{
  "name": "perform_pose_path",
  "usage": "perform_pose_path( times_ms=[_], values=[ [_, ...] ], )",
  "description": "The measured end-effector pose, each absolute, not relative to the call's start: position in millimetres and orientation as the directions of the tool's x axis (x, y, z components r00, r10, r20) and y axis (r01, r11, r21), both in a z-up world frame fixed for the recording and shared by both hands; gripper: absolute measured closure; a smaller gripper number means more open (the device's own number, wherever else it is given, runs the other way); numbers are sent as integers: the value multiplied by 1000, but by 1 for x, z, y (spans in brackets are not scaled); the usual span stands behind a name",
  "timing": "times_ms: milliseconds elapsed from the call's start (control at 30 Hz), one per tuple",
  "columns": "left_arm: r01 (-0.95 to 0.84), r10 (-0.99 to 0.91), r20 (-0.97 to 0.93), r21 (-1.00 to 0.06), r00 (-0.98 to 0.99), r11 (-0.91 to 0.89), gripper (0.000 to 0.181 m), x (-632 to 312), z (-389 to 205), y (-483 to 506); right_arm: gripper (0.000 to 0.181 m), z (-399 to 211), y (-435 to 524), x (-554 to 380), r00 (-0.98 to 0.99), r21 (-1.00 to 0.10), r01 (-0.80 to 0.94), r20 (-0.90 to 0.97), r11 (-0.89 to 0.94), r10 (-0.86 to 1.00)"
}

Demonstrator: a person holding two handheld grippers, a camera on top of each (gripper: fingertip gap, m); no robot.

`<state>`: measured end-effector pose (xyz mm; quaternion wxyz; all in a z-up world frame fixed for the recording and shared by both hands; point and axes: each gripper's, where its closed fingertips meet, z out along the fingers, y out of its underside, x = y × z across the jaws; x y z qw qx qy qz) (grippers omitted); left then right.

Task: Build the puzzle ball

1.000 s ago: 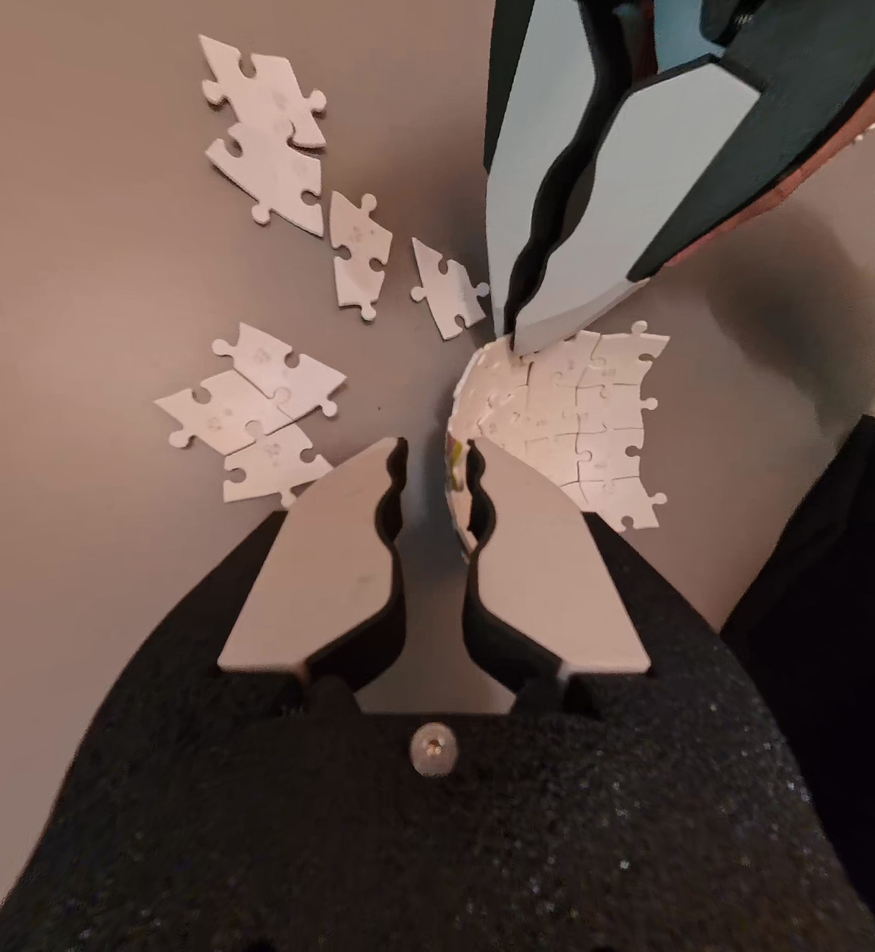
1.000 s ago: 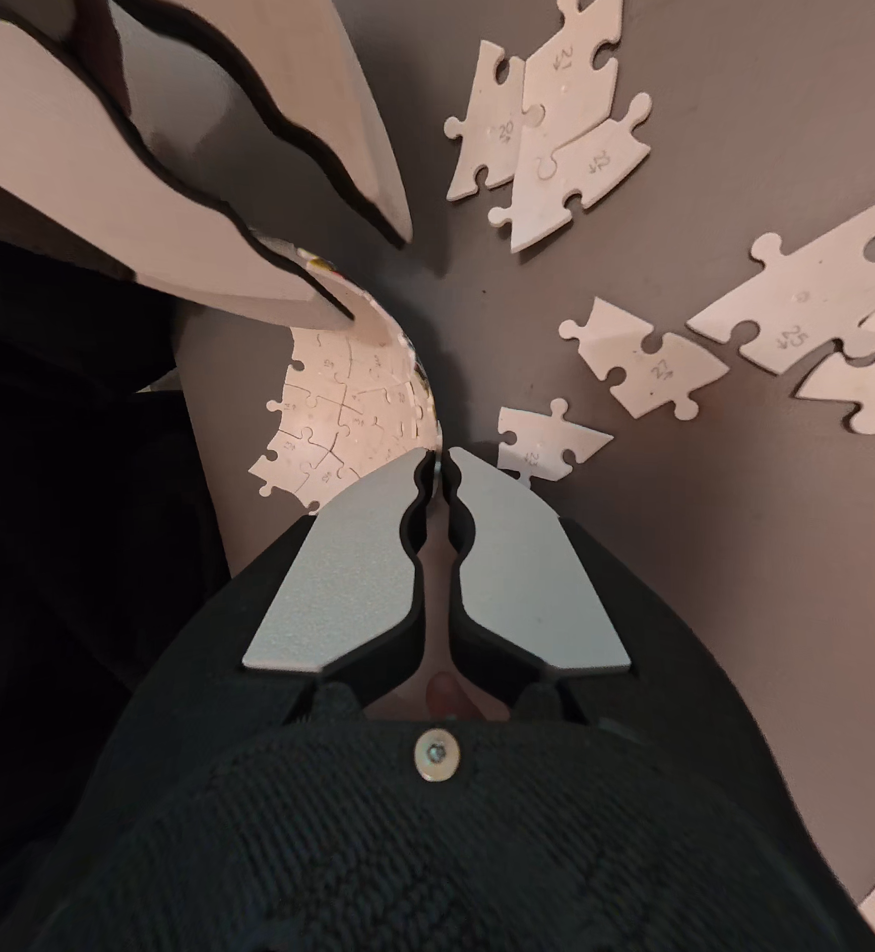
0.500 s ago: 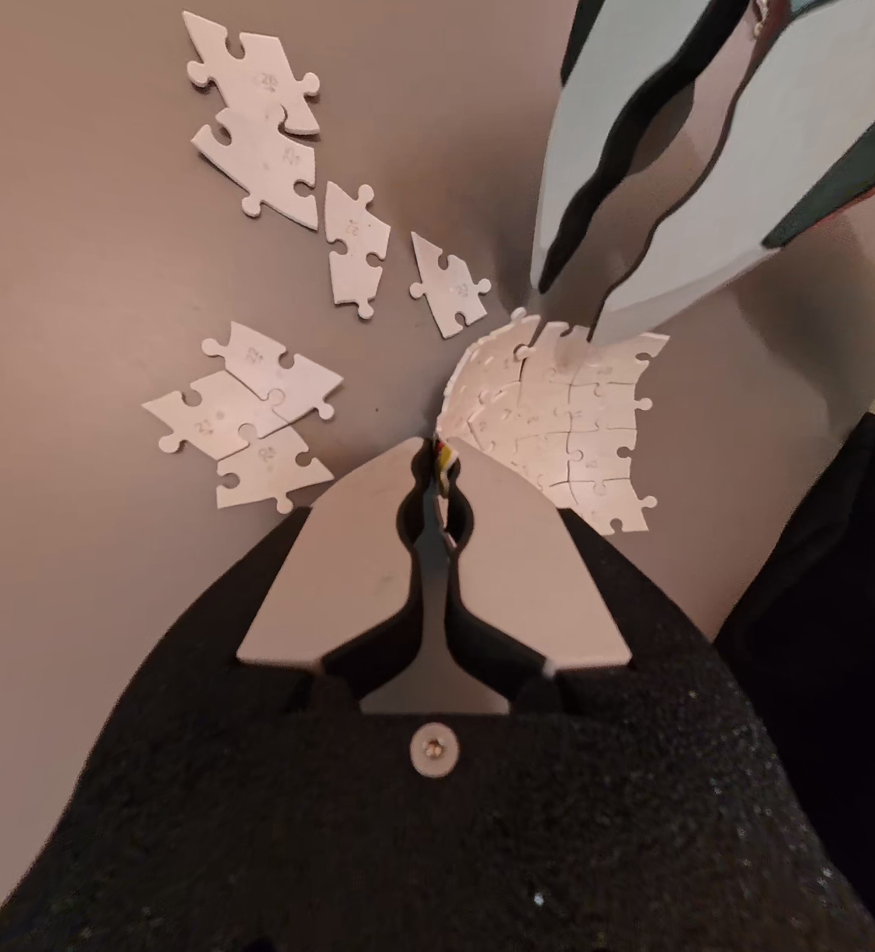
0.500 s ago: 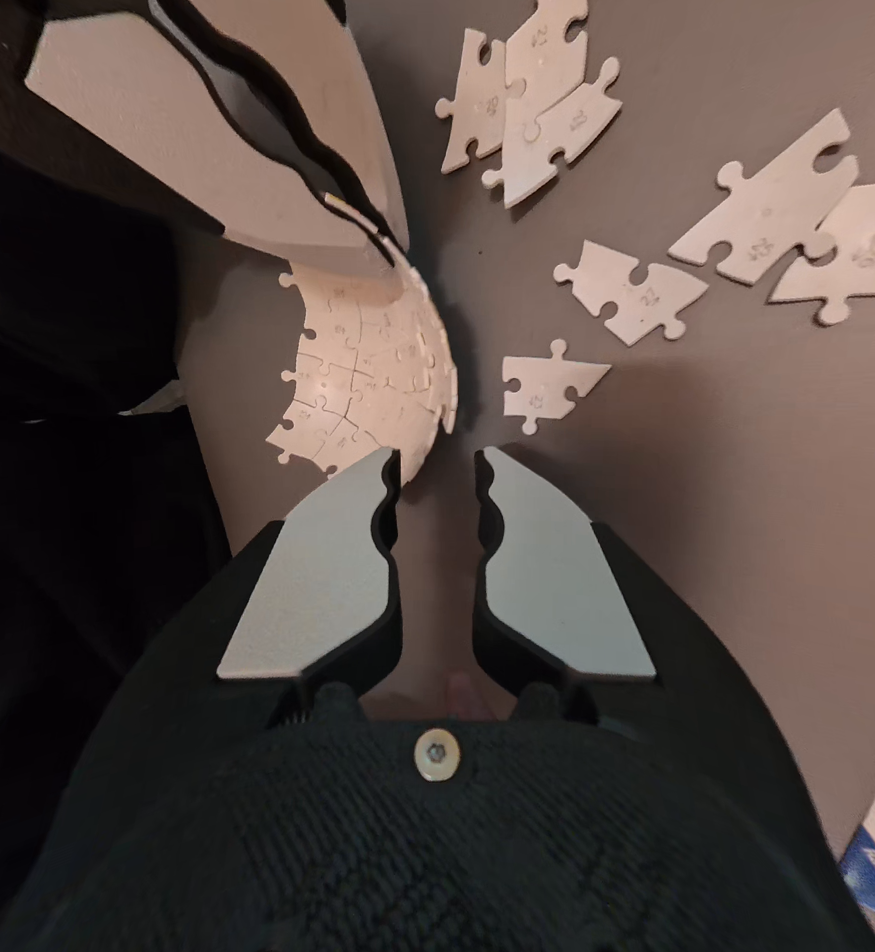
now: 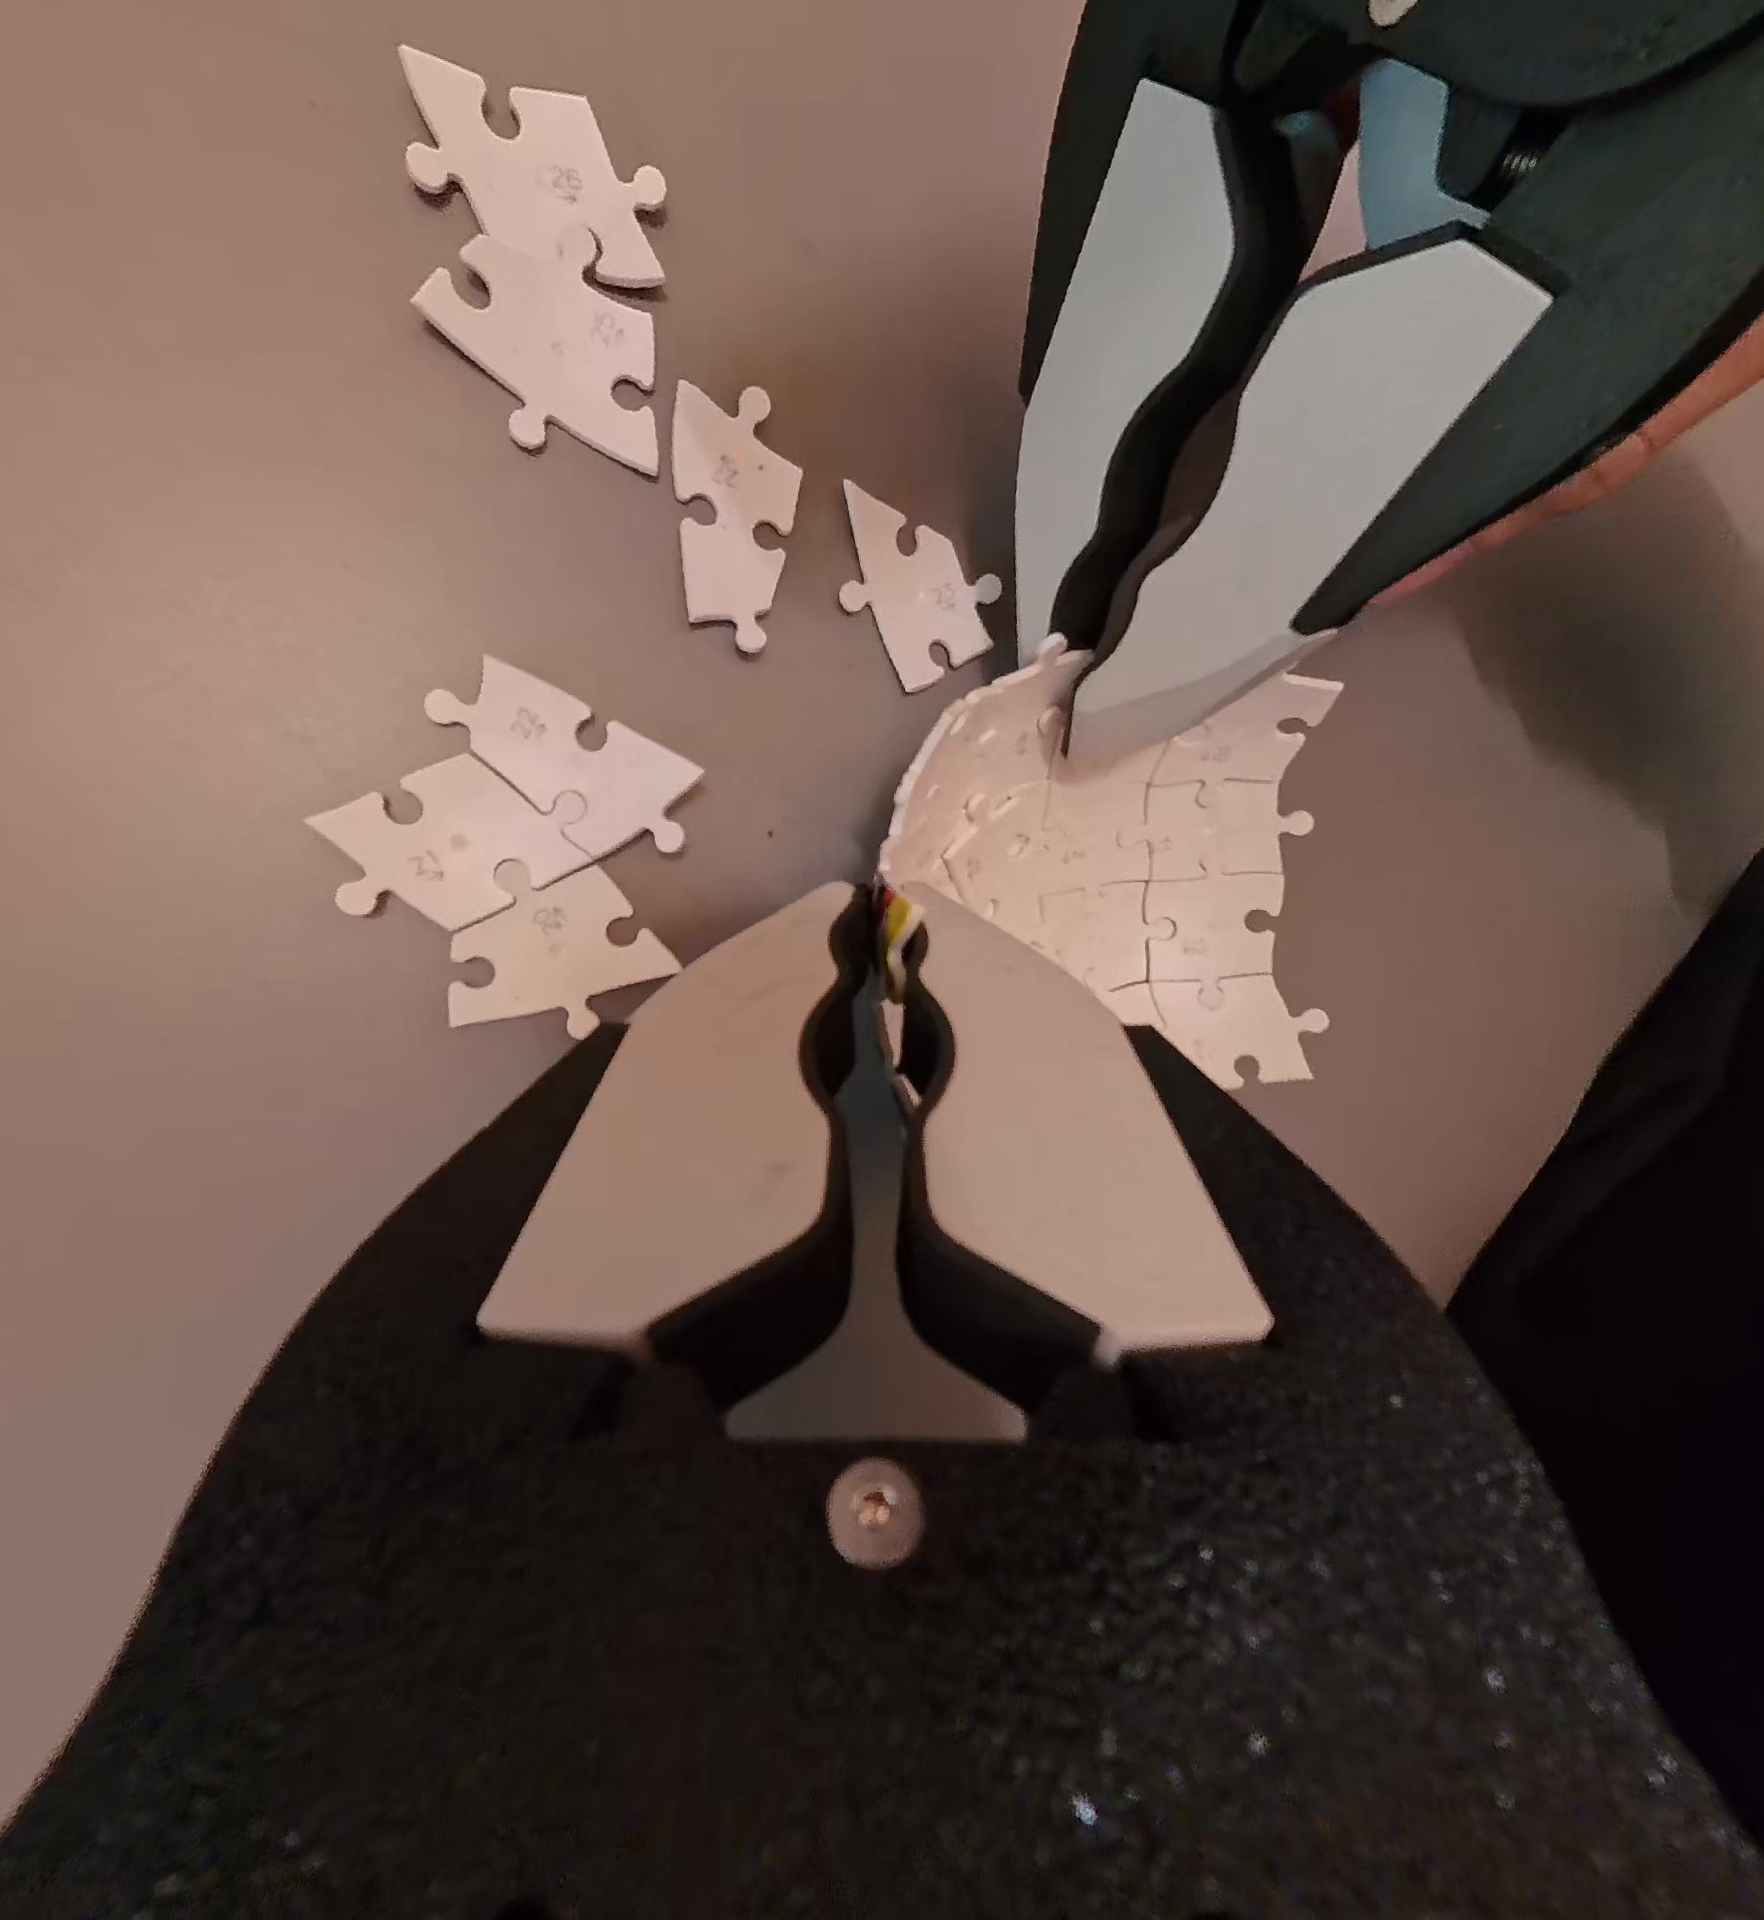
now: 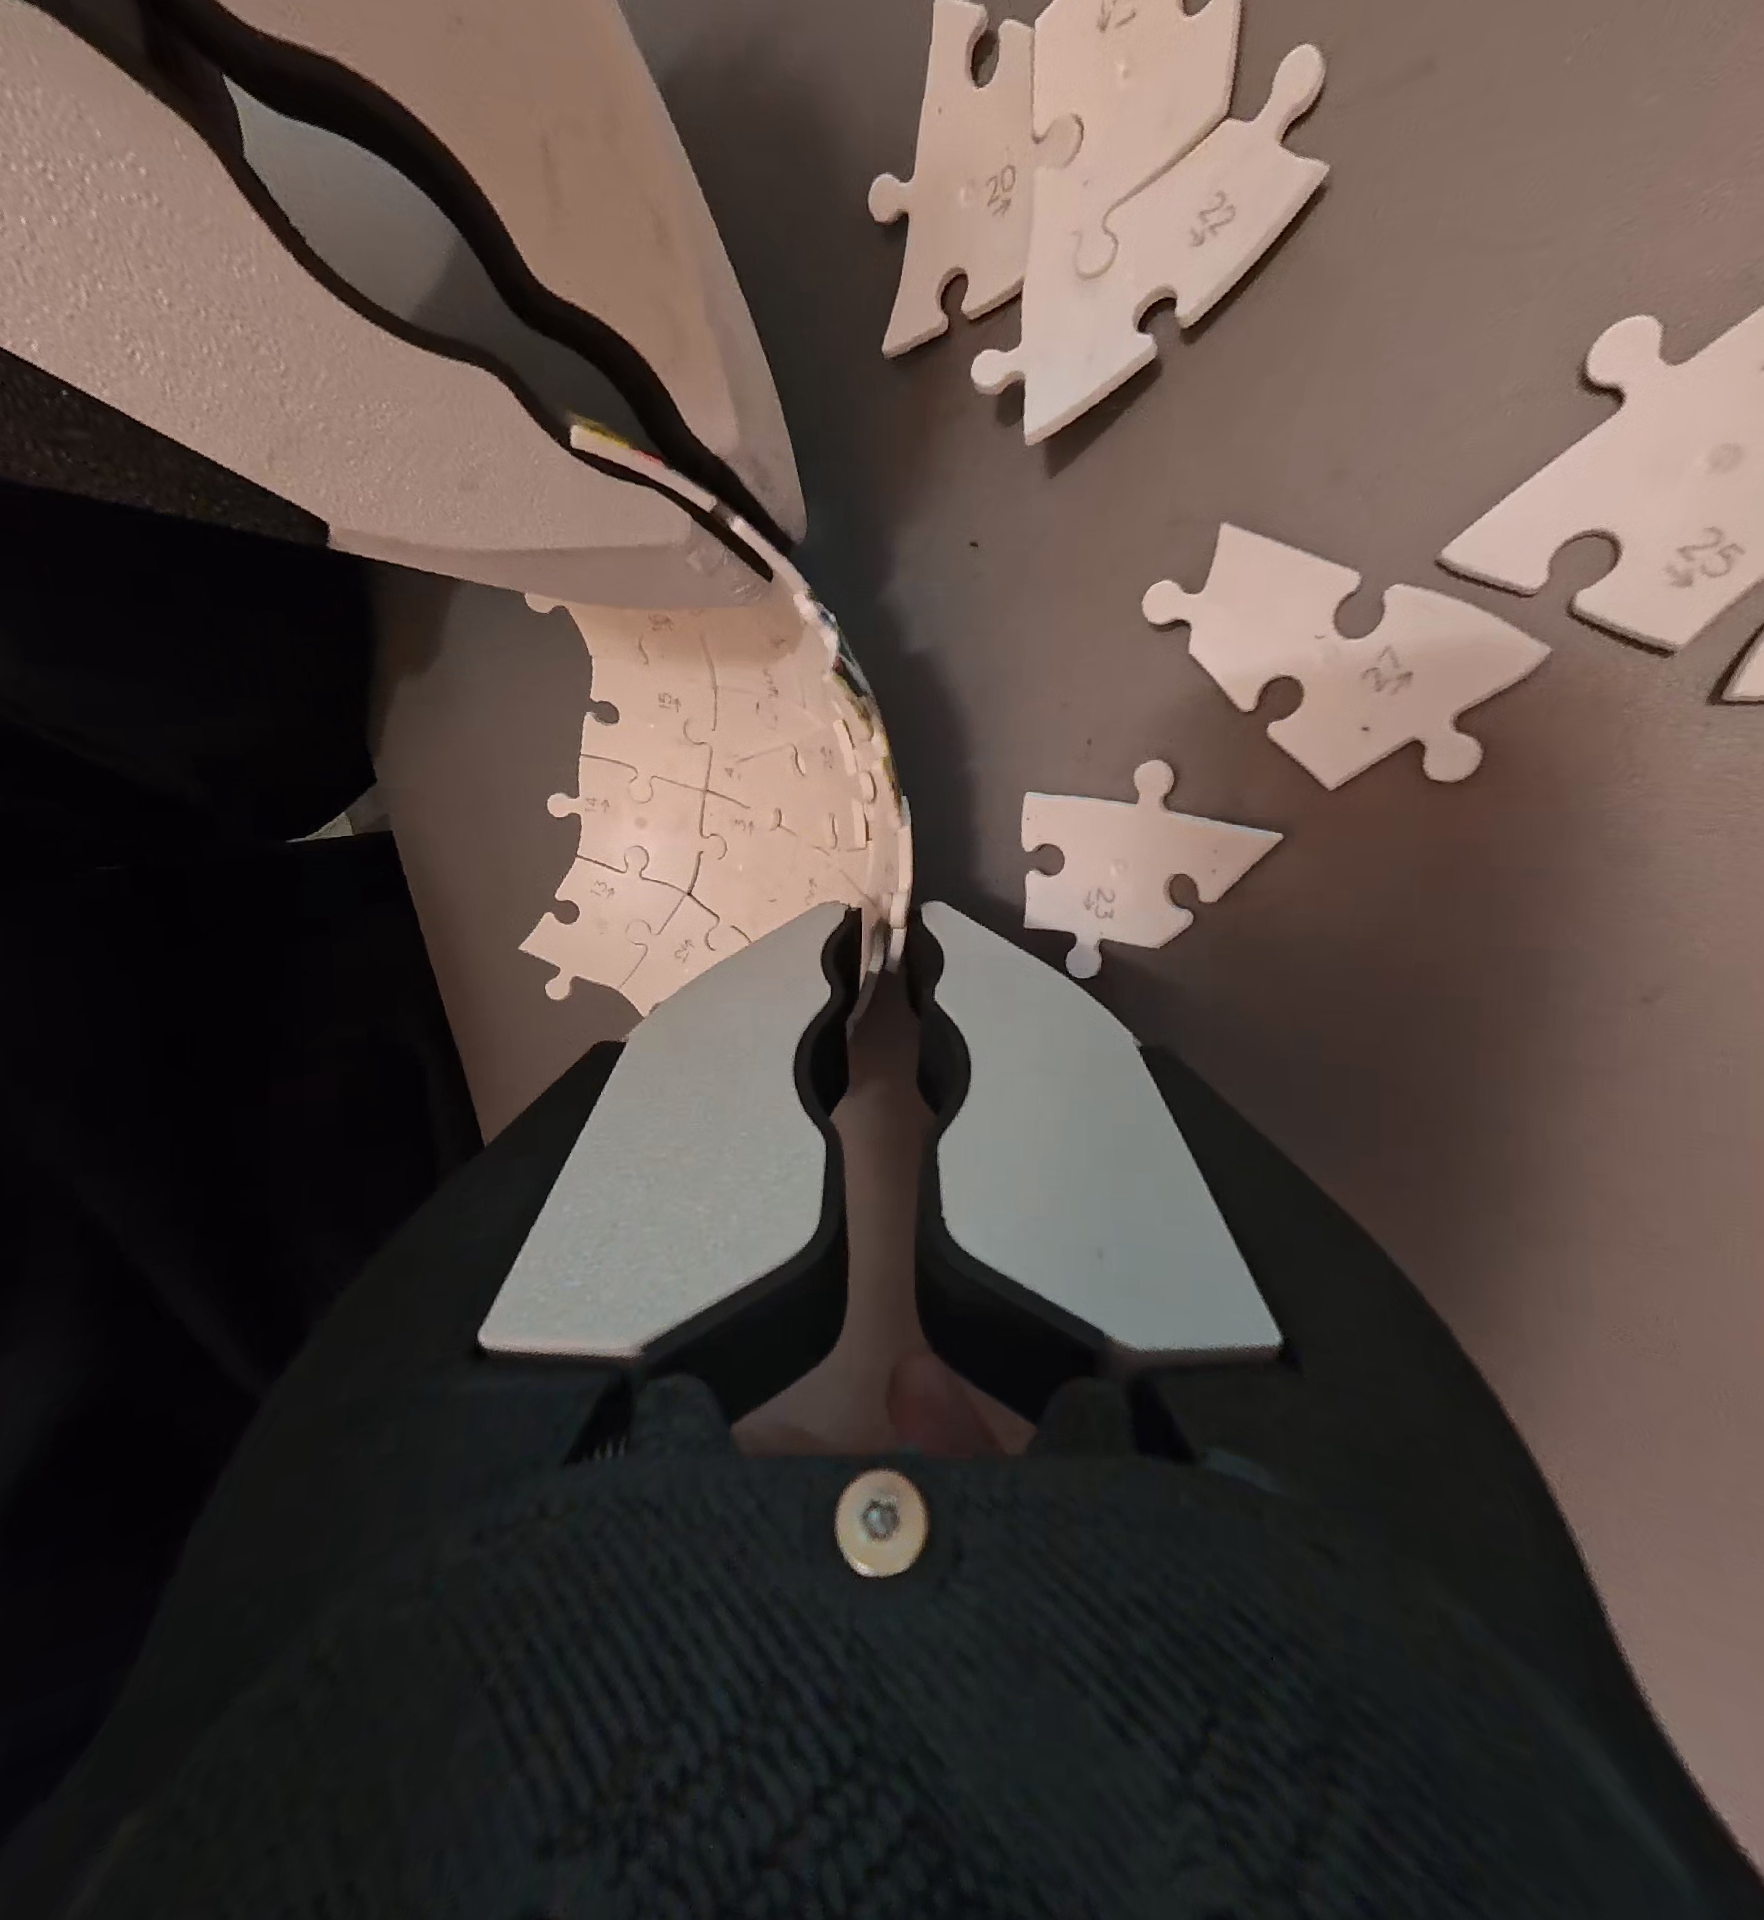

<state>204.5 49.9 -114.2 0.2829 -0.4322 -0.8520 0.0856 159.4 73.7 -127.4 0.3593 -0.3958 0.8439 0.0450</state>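
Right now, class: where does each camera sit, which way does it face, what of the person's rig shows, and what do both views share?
Left wrist view: on the left gripper, facing forward and down at the grey table; its own fingers pinch the curved puzzle shell, and the right gripper enters from above.
Right wrist view: on the right gripper, facing the opposite way; its fingers straddle the shell's near rim, the left gripper grips the far rim.
Shared: both grippers, shell, loose pieces.
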Motion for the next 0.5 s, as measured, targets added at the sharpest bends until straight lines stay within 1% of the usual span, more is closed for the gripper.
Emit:
perform_pose_path(
  times_ms=[333, 500],
  values=[
    [668, 772, 421, -398, -476, 629, 178, 205, -113, 47, 178, -128, 69, 160, -432, -217, -679, -654, 701, -621],
    [650, 767, 417, -413, -487, 638, 178, 206, -111, 43, 176, -123, 63, 162, -436, -256, -640, -655, 724, -617]
  ],
)
